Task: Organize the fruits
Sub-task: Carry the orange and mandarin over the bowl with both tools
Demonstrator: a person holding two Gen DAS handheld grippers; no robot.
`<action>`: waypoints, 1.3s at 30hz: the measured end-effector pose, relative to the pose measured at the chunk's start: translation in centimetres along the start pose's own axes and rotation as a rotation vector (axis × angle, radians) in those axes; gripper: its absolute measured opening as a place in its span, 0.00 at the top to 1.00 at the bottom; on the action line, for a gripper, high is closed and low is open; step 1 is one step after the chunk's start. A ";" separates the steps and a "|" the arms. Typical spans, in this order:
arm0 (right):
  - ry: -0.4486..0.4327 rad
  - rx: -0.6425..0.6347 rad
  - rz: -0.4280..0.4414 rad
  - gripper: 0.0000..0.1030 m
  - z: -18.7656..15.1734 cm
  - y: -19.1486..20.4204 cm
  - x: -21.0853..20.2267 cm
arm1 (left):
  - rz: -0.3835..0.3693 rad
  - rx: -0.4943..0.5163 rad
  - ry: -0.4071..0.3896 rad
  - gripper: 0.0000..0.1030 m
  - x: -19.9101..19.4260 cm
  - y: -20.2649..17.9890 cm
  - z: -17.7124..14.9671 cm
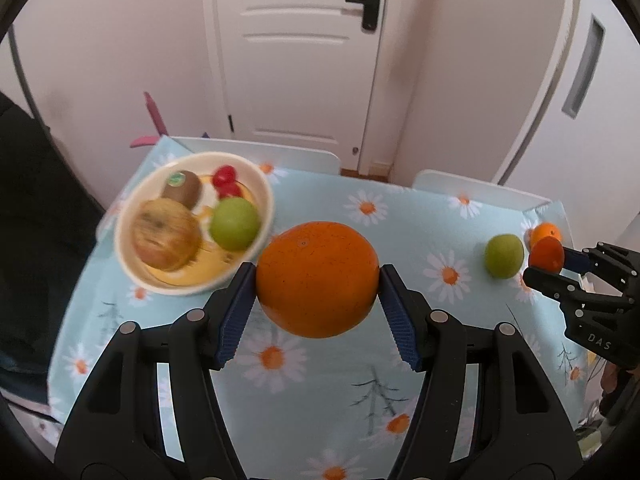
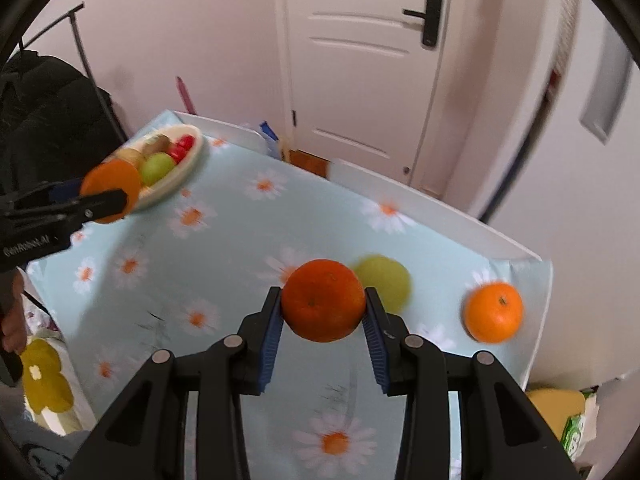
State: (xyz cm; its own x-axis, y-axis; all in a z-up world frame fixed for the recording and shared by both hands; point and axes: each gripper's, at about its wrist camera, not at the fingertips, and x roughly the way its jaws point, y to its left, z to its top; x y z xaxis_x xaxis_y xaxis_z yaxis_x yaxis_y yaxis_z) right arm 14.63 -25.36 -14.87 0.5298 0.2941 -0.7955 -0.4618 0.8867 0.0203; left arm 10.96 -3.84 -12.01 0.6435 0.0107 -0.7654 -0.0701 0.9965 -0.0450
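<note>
At the far left of the tabletop, draped in a daisy-print cloth, stood a cream bowl already holding a kiwi, a brownish apple, a green apple and a cluster of red cherries too blurred to count. Just right of the bowl, the left claw was clamped on a large orange, its blue pads pressing both flanks with the fruit clear of the cloth. Further right a second green apple lay loose on the cloth, and beside it the right claw gripped a smaller, darker orange, also lifted. Nearest the right edge sat a third orange, untouched. Both held fruits were round and smooth and caught only across their widest part, so a jolt or a tilt on the way to the bowl could probably have let one slip and roll off the tabletop. The bowl looked crowded; dropping the large orange in from height might have knocked the cherries out or tipped the rim. The two claws heading to the same bowl together could also have collided. Counted: three oranges, two green apples, one brownish apple, one kiwi, one bowl, two claws.
</note>
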 end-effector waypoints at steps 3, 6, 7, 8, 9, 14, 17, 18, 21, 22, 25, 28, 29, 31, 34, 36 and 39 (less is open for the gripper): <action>-0.017 -0.009 0.015 0.65 1.9 2.1 -0.6 | -0.005 0.001 -0.008 0.35 -0.7 1.9 1.0; -0.032 0.002 0.043 0.65 3.7 4.2 -0.8 | -0.003 0.014 -0.021 0.35 -1.3 4.3 2.0; -0.036 0.004 0.048 0.65 4.3 5.0 -0.6 | -0.003 0.014 -0.023 0.35 -1.4 5.3 2.4; -0.037 0.003 0.051 0.65 5.0 6.0 -0.3 | -0.003 0.013 -0.024 0.35 -1.4 6.0 2.7; -0.037 0.003 0.054 0.65 5.5 6.6 -0.1 | -0.004 0.013 -0.026 0.35 -1.3 6.8 3.1; -0.045 0.013 0.070 0.65 8.2 10.5 1.6 | -0.002 0.033 -0.031 0.35 -0.7 11.1 4.7; -0.048 0.010 0.072 0.65 9.7 12.5 2.7 | 0.000 0.050 -0.029 0.35 0.2 13.3 5.4; -0.047 0.010 0.072 0.65 10.1 13.0 3.1 | 0.000 0.056 -0.028 0.35 0.6 13.9 5.5; -0.043 0.013 0.075 0.65 11.4 14.8 4.5 | -0.002 0.073 -0.024 0.35 2.0 16.0 6.3; -0.042 0.012 0.074 0.65 11.8 15.3 4.8 | -0.002 0.076 -0.023 0.35 2.4 16.6 6.4; -0.037 0.015 0.073 0.65 12.9 16.6 6.1 | -0.003 0.083 -0.014 0.35 3.9 18.0 6.8; -0.031 0.021 0.071 0.65 13.6 17.5 7.2 | -0.007 0.091 -0.002 0.35 5.5 19.2 7.1; -0.028 0.022 0.068 0.65 13.8 17.8 7.6 | -0.010 0.091 0.002 0.35 6.0 19.5 7.2; -0.020 0.025 0.063 0.65 14.2 18.2 8.4 | -0.018 0.091 0.013 0.35 7.1 20.0 7.3; -0.011 0.034 0.054 0.65 14.6 18.3 9.5 | -0.027 0.099 0.025 0.35 8.4 20.3 7.4; -0.006 0.045 0.048 0.65 14.8 18.3 10.1 | -0.029 0.110 0.031 0.35 9.1 20.4 7.4; 0.001 0.054 0.041 0.65 15.0 18.2 10.6 | -0.028 0.131 0.041 0.35 9.9 20.4 7.5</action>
State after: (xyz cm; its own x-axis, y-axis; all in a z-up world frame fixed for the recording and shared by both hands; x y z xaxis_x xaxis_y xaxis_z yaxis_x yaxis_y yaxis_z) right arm 22.51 -0.75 -13.87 0.5106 0.3298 -0.7941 -0.4440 0.8920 0.0850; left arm 21.67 17.17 -15.69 0.6119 -0.0177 -0.7908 0.0489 0.9987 0.0155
